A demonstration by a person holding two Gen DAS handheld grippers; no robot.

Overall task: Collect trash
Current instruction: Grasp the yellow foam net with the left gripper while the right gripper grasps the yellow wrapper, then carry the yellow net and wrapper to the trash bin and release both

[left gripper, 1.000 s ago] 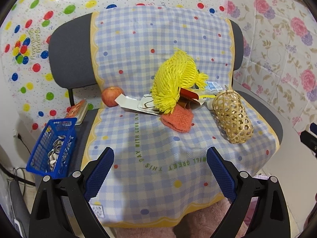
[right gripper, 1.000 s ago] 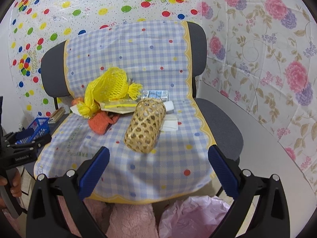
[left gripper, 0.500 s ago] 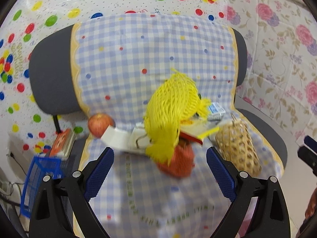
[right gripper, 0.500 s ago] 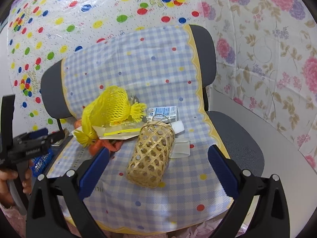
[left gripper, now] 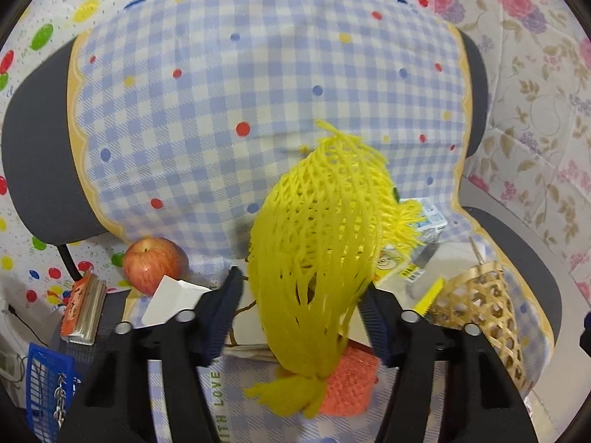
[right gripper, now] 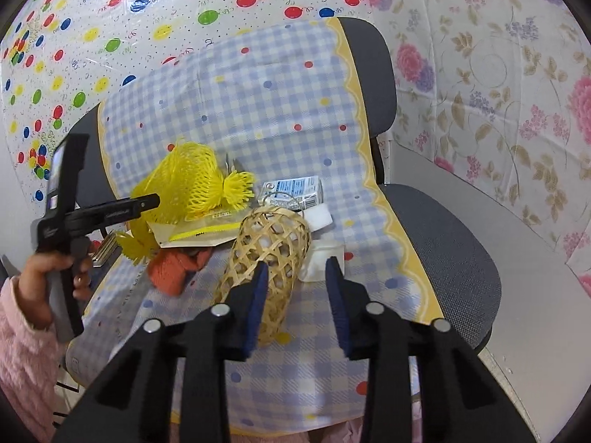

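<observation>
A yellow foam fruit net (left gripper: 325, 243) lies on a pile of paper trash on a chair seat covered by a blue checked cloth (left gripper: 258, 110). My left gripper (left gripper: 301, 284) has its jaws partly closed on either side of the net, close to it or touching it. The right wrist view shows the net (right gripper: 184, 188) with the left gripper (right gripper: 147, 203) at it. An orange net (left gripper: 347, 384) lies under the yellow one. My right gripper (right gripper: 295, 277) is partly closed and empty, just in front of a woven bamboo basket (right gripper: 269, 262) lying on its side.
A red apple (left gripper: 151, 264) sits at the seat's back left. A small milk carton (right gripper: 291, 192), white tissue pieces (right gripper: 321, 258) and flat paper packaging (right gripper: 199, 232) lie around the basket. A blue plastic basket (left gripper: 48, 380) and a small book (left gripper: 83, 308) are left of the chair.
Both grippers moved forward toward the seat and narrowed their jaws. The left one came up around the yellow net; the right one came up to the bamboo basket.
</observation>
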